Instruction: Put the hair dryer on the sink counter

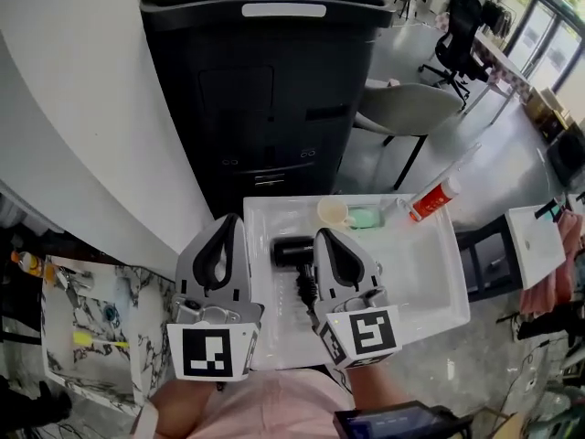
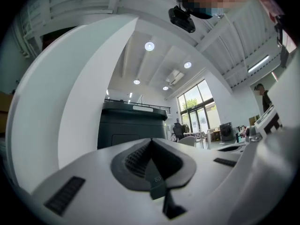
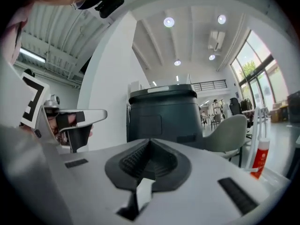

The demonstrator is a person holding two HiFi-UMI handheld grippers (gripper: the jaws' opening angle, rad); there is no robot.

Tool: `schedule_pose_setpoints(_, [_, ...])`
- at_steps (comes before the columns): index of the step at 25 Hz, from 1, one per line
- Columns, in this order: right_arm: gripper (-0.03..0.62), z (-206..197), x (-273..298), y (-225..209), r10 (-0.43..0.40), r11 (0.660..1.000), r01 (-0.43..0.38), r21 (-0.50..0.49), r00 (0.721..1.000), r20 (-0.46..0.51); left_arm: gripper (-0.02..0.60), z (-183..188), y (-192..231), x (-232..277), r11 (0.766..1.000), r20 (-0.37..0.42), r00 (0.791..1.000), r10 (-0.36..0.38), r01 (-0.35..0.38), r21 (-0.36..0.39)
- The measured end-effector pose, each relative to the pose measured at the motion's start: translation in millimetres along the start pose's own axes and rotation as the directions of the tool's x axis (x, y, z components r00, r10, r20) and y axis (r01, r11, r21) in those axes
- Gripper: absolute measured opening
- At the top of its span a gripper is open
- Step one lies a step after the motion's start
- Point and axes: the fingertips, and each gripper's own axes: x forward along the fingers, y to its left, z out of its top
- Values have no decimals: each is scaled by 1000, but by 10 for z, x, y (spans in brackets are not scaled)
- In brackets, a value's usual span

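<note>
Hair dryer near sink counter edge, left gripper, right gripper closed

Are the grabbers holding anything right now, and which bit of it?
Nothing is held. The left gripper and the right gripper are both shut with nothing between their jaws; the hair dryer lies on the white sink counter.

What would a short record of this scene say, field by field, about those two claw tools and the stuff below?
left gripper: shut, empty, raised
right gripper: shut, empty, raised
hair dryer: black, lying on the white sink counter, not held
also on counter: cup, red-and-white tube
behind: tall black cabinet
</note>
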Motion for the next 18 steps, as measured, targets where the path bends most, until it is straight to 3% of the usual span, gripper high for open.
schedule_pose_setpoints(10, [-3,248,-201,55,-42,997,46,-68,997,60,9,105,-143,-87,999,24,999,-42,42,4])
schedule_pose_setpoints(15, [-3,288,-248,62,-36,998,40,-56,997,71,9,115,-175,-126,998,13,1000,-23,24,-63])
schedule_pose_setpoints(18, [-3,273,-248,75,-29,998,32,-52,998,61,9,117,-180,-137,998,14,1000,-19,20,-65])
